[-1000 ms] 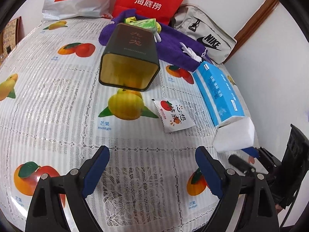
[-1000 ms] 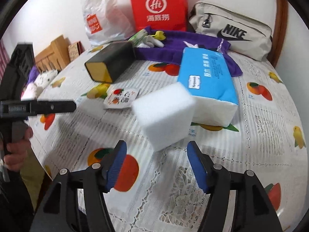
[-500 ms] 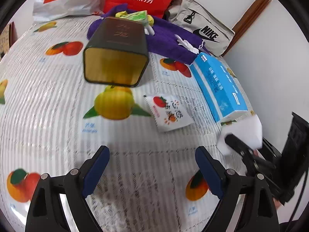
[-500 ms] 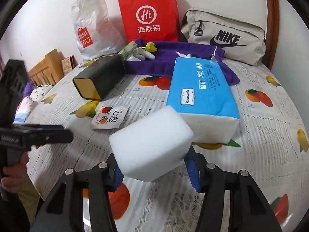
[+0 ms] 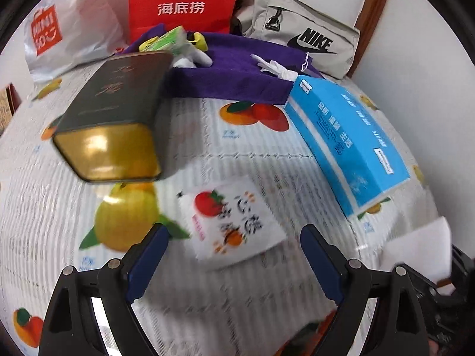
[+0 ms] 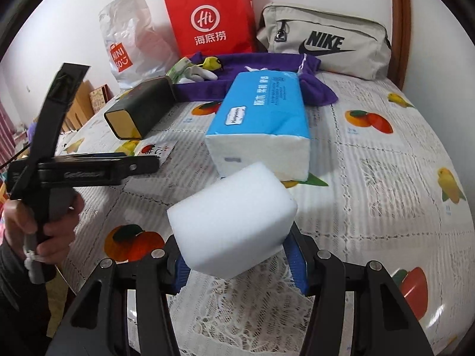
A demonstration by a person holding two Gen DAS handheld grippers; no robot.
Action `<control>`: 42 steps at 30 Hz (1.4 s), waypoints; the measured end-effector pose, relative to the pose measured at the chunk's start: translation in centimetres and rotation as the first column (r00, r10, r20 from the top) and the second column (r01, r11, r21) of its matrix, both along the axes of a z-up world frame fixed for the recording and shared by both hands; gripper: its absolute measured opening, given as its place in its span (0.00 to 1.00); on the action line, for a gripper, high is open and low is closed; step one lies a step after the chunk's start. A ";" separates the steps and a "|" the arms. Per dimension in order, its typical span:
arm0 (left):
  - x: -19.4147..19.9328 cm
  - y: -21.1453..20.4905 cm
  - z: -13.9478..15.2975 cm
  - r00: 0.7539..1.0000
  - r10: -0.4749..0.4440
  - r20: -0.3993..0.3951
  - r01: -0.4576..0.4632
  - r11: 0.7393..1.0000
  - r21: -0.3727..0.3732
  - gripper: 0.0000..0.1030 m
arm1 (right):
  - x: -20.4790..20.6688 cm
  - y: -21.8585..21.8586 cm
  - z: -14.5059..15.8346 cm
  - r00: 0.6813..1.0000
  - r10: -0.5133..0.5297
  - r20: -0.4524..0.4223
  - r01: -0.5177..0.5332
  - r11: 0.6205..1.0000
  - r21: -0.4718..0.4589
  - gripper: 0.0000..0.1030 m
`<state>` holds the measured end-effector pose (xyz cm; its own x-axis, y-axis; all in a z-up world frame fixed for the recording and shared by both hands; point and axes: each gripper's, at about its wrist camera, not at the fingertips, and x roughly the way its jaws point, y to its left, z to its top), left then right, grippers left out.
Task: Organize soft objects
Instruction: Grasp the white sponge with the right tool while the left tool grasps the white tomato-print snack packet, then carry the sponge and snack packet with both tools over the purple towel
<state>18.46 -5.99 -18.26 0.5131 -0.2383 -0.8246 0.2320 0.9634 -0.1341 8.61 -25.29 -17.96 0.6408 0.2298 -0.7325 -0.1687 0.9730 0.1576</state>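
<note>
Left wrist view first: we see the bench [image 5: 243, 154] under a white lace-patterned cloth printed with fruit, pushed against a white wall. At its far left edge stands a white plastic shopping bag [image 5: 65, 38], then a red paper bag [image 5: 181, 0], then a grey sports pouch [image 5: 297, 35] in the far right corner beside a brown wooden frame. A dark tin [image 5: 112, 112] lies on its side left of centre, its gold end facing us. Behind it a purple cloth [image 5: 237, 77] spreads along the far edge. A small snack packet [image 5: 234, 222] lies flat near the middle, and a blue tissue pack [image 5: 347, 136] runs along the right side.

Our left claw [image 5: 234, 261] hangs spread wide over the packet, nothing between its blue pads.

In the right wrist view, a hand [image 6: 44, 222] at the left edge grips the other tool's handle. Our right claw [image 6: 237, 264] has just been closing and pinches the white sponge block [image 6: 234, 222], lifted clear of the cloth just in front of the tissue pack's near end.
</note>
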 end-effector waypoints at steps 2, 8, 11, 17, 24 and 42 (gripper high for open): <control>0.3 -1.1 -0.4 1.000 0.006 0.007 -0.006 0.996 0.085 0.88 | 0.0 -0.3 0.0 1.000 -0.003 0.001 0.003 1.000 0.012 0.53; 0.4 -1.6 -0.6 0.998 0.019 0.053 -0.025 0.992 0.123 0.83 | -0.1 -0.9 -0.2 1.000 -0.006 -0.001 0.006 0.999 0.049 0.54; 0.3 -1.3 -0.3 0.997 0.019 0.072 -0.028 0.992 0.125 0.64 | -0.1 -0.9 -0.4 1.000 -0.006 -0.002 0.006 0.998 0.056 0.54; 0.1 -1.3 0.0 0.996 -0.008 0.089 -0.004 0.992 0.126 0.50 | -0.3 -0.6 -0.4 1.000 -0.005 0.008 0.004 1.000 0.030 0.54; -1.0 -0.9 0.1 0.995 -0.049 0.090 0.040 0.994 0.098 0.32 | -0.4 -0.3 -0.4 1.000 0.013 -0.002 -0.013 1.000 0.005 0.54; -4.1 5.5 1.9 0.998 0.030 0.048 -0.029 0.999 -0.025 0.31 | -0.1 1.3 1.1 0.998 0.054 -0.027 -0.055 0.998 -0.043 0.53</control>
<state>14.31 -0.49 -16.39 0.5597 -0.2419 -0.7926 0.2103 0.9666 -0.1465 8.48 -23.97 -16.85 0.6090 0.2317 -0.7586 -0.2185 0.9684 0.1204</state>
